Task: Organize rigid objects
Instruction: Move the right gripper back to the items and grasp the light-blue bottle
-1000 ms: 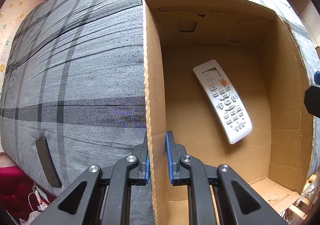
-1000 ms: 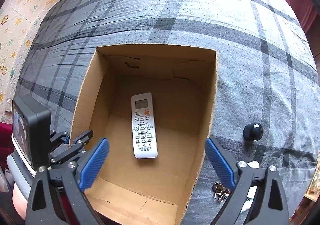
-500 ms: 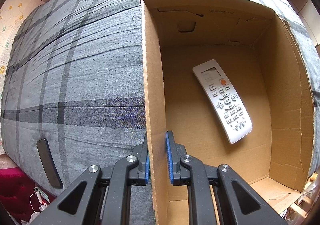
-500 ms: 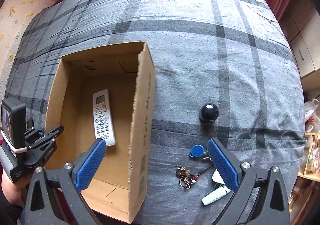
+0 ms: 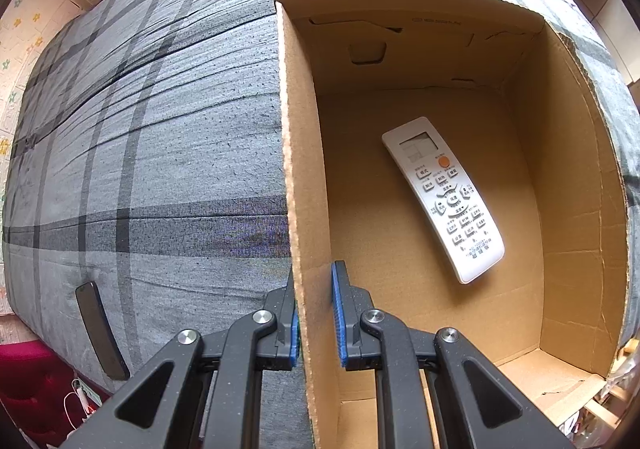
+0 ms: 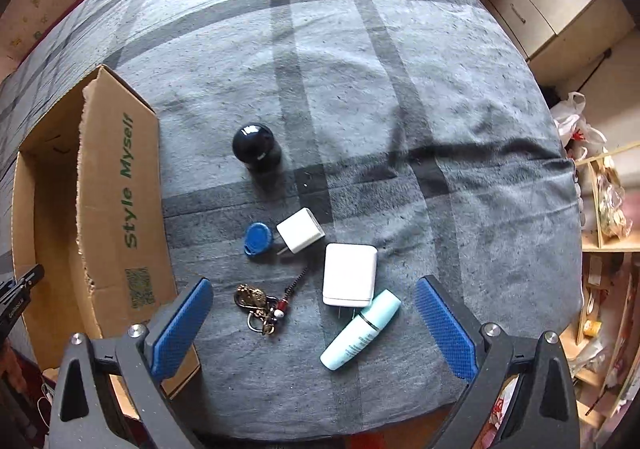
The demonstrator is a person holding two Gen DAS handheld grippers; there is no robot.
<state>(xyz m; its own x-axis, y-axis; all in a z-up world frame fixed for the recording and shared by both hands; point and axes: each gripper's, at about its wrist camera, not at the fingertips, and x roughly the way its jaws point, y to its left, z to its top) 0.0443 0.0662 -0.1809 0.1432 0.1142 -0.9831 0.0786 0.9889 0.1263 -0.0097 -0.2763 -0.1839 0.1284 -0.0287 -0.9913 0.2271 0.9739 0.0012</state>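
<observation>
A white remote lies face up on the floor of an open cardboard box on the grey plaid bed. My left gripper is shut on the box's left wall, one pad on each side. In the right wrist view the box stands at the left. To its right lie a black round object, a blue key fob, a small white plug cube, a larger white charger, a teal tube and a keyring. My right gripper hangs open above these, holding nothing.
A black phone lies near the bed's left edge. Beyond the bed's right edge are wooden shelves, a plastic bag and a pale cabinet. The bed's front edge runs just below the loose items.
My right gripper has swung right, from over the box's opening to over the loose items beside it. The left gripper and the box have stayed put.
</observation>
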